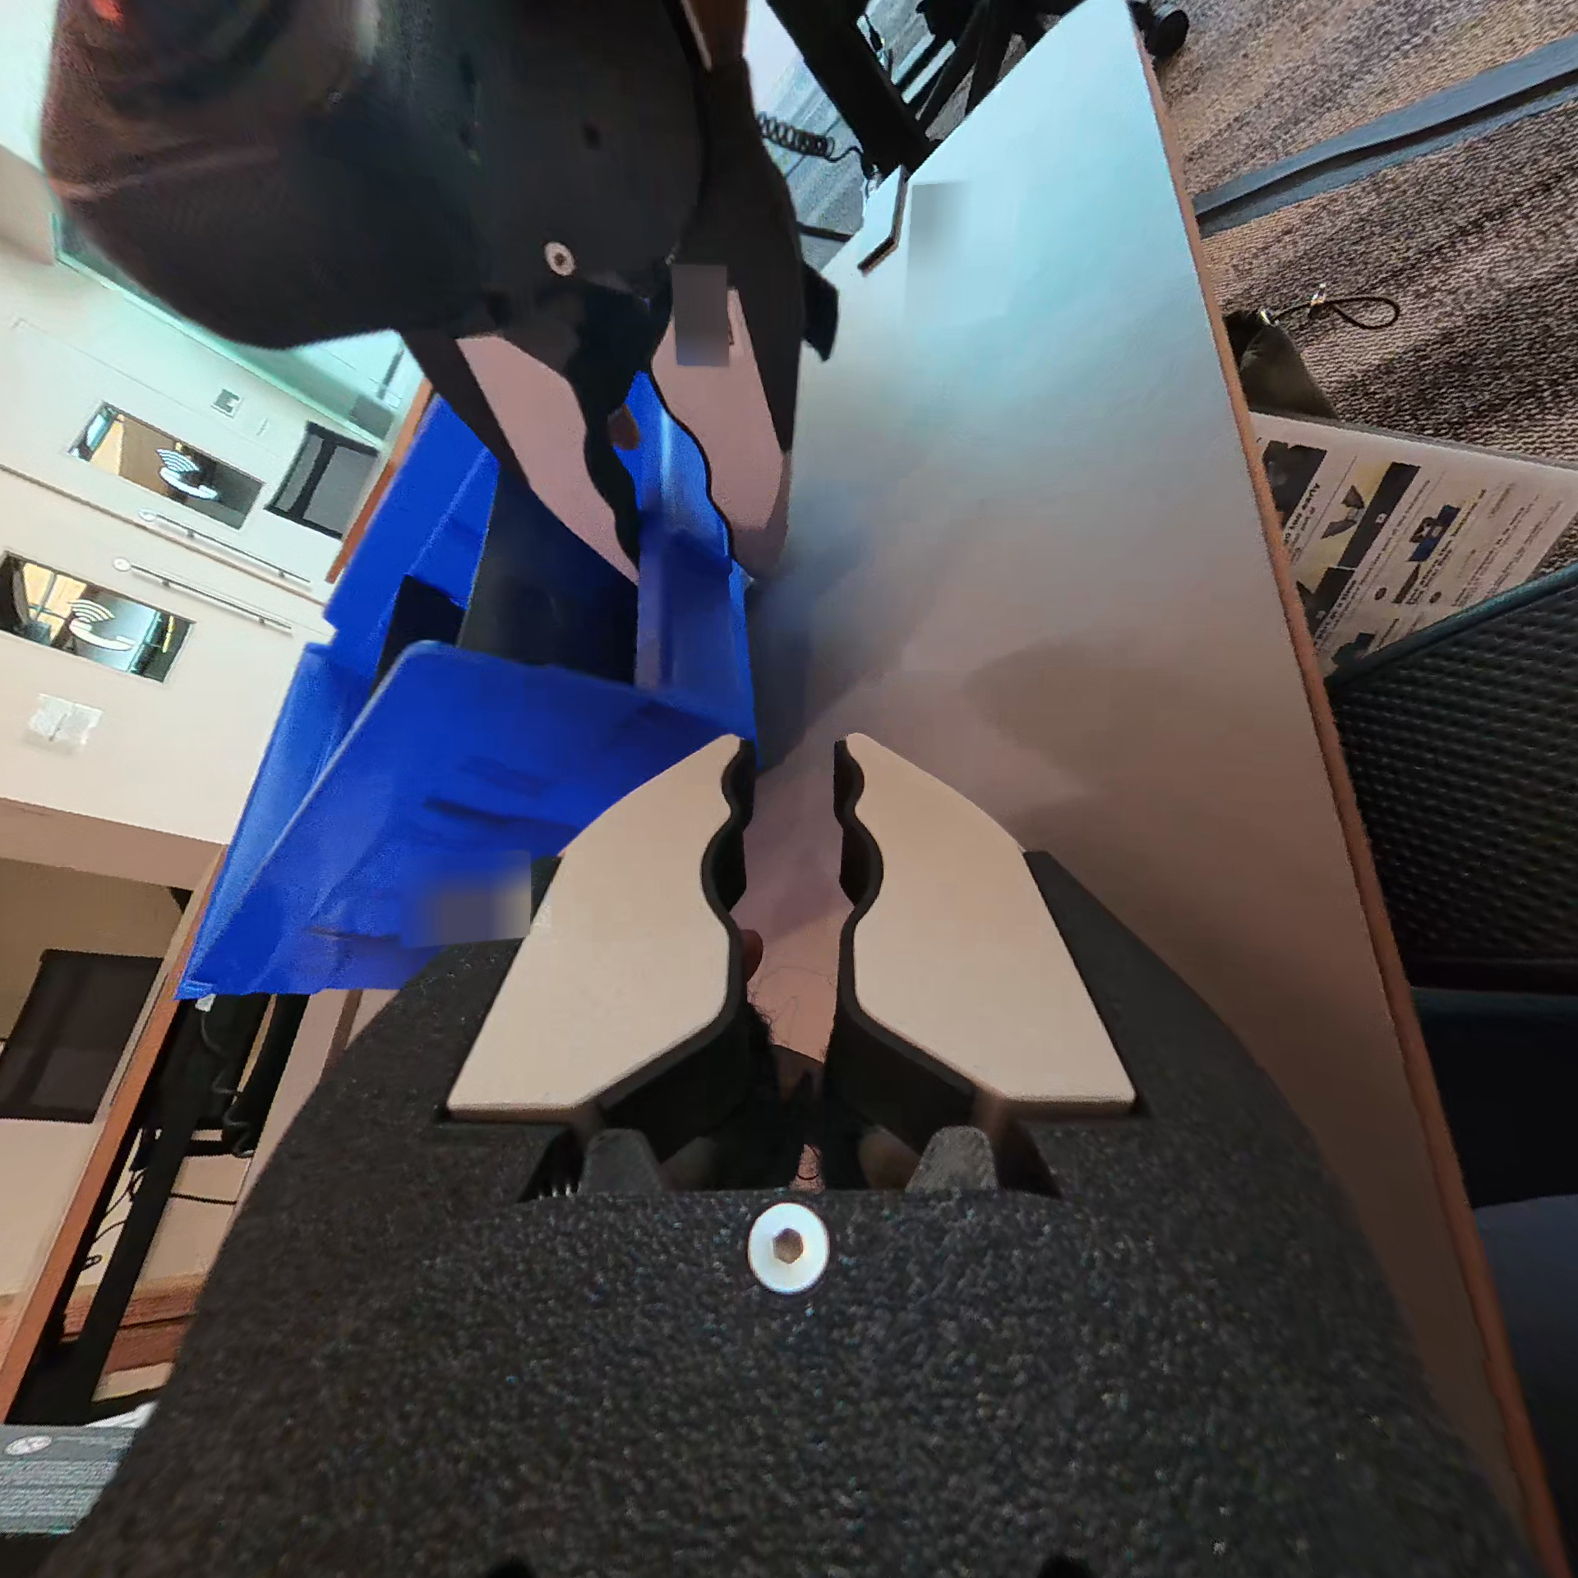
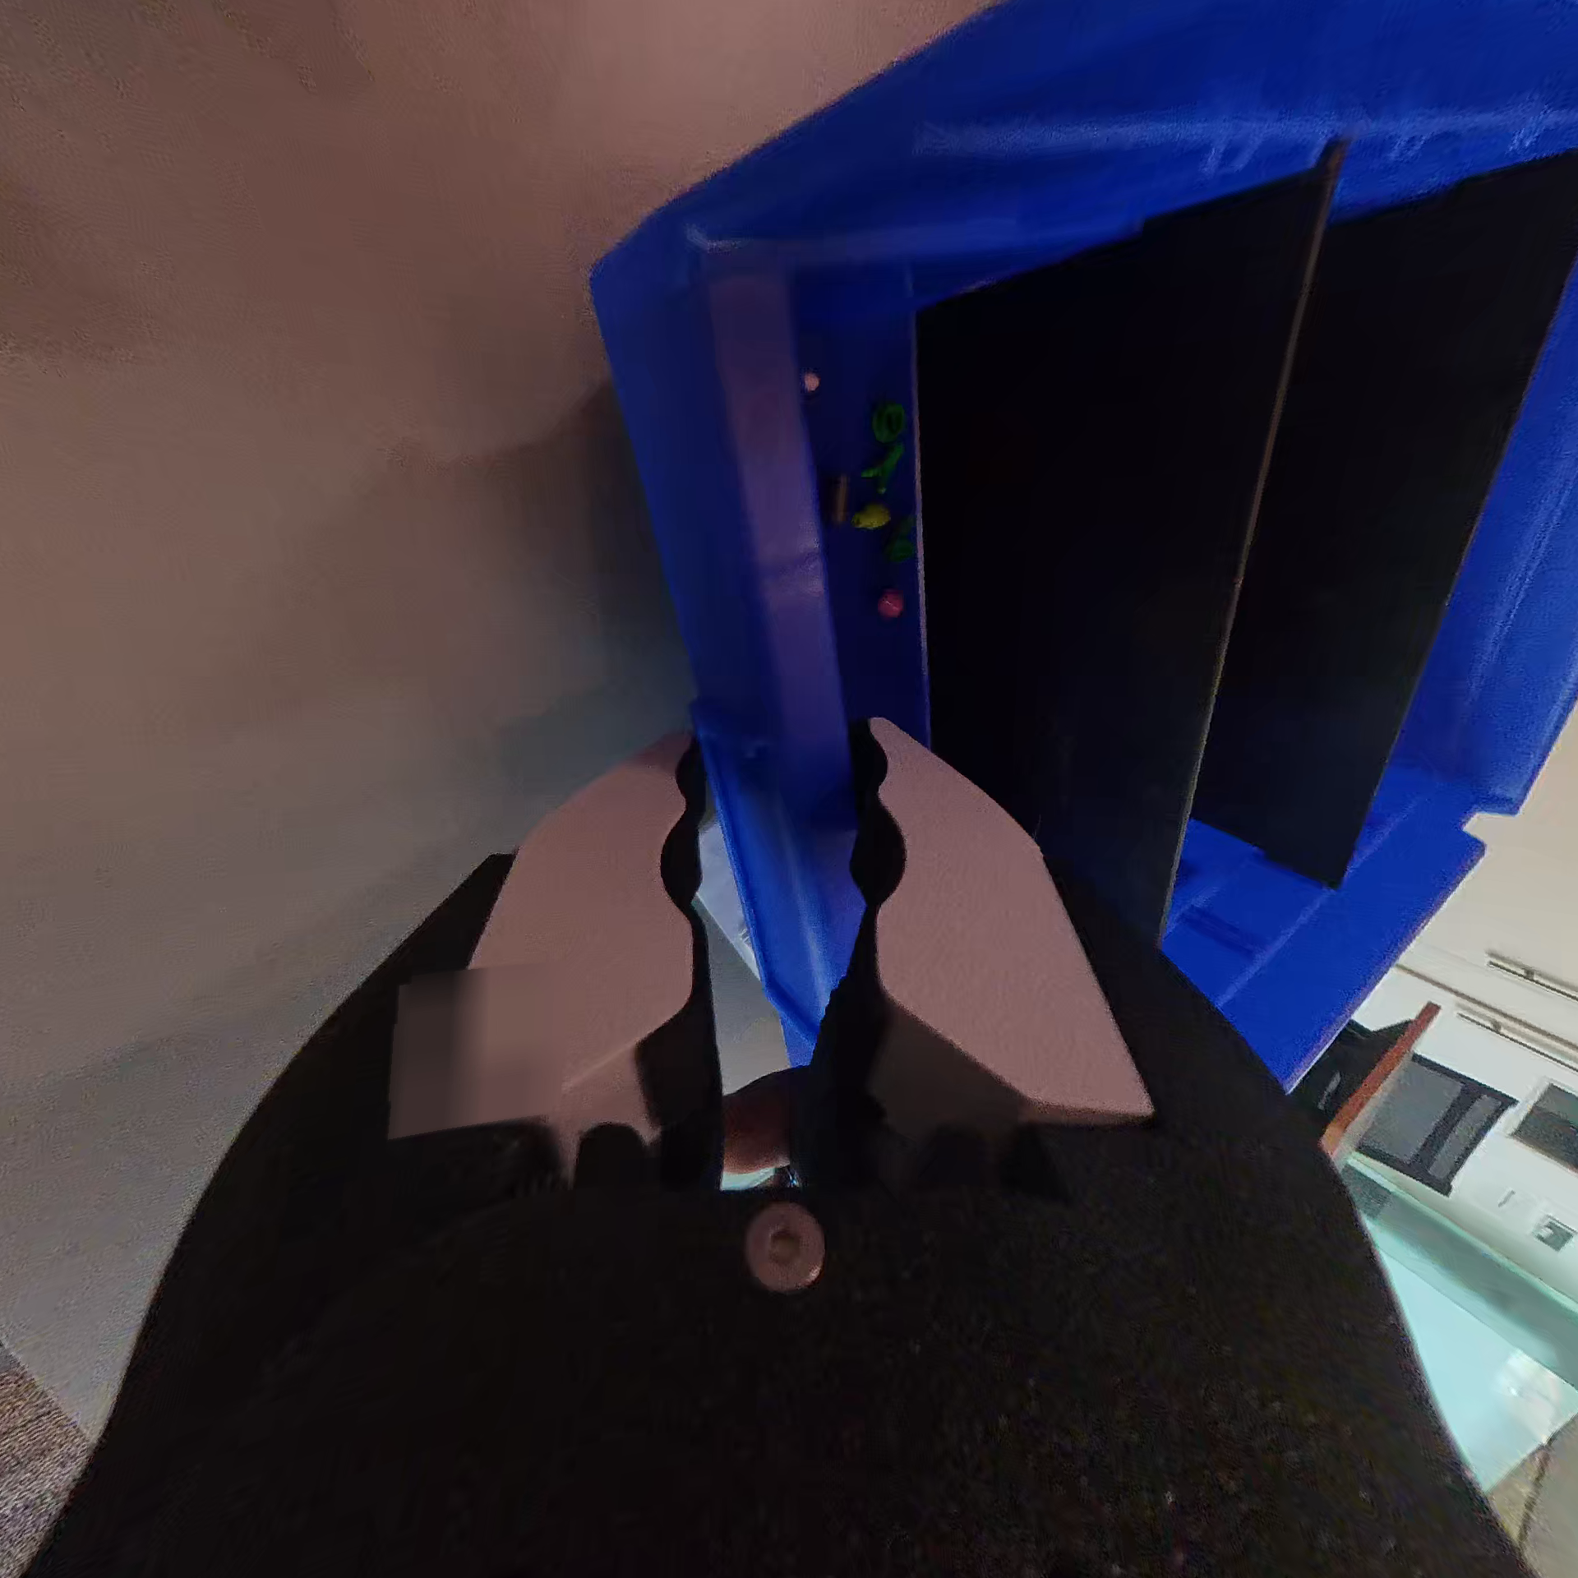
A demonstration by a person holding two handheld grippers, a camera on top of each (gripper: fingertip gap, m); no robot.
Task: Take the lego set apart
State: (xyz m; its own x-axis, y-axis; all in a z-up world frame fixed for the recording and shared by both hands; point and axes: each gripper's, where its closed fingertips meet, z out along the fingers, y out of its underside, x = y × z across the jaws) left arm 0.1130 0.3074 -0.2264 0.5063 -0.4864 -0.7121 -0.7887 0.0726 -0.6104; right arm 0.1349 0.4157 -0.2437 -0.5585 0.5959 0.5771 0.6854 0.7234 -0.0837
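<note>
Apparently most of the dismantling is behind me, though I can't confirm it: no assembled lego set shows in either view. What I do see is a handful of small loose pieces [image 2: 888,504], green, yellow and pink, lying in the narrow left compartment of the blue bin [image 2: 1110,128]. Black dividers [image 2: 1281,512] split the rest of it, and those sections are too dark to tell what they hold. My right claw [image 2: 777,743] straddles the bin's near wall, parted, with one finger outside and one inside, clamping nothing I can make out. My left claw [image 1: 794,751] hovers over the bare desk [image 1: 1067,512] just right of the bin, slightly parted and empty.
</note>
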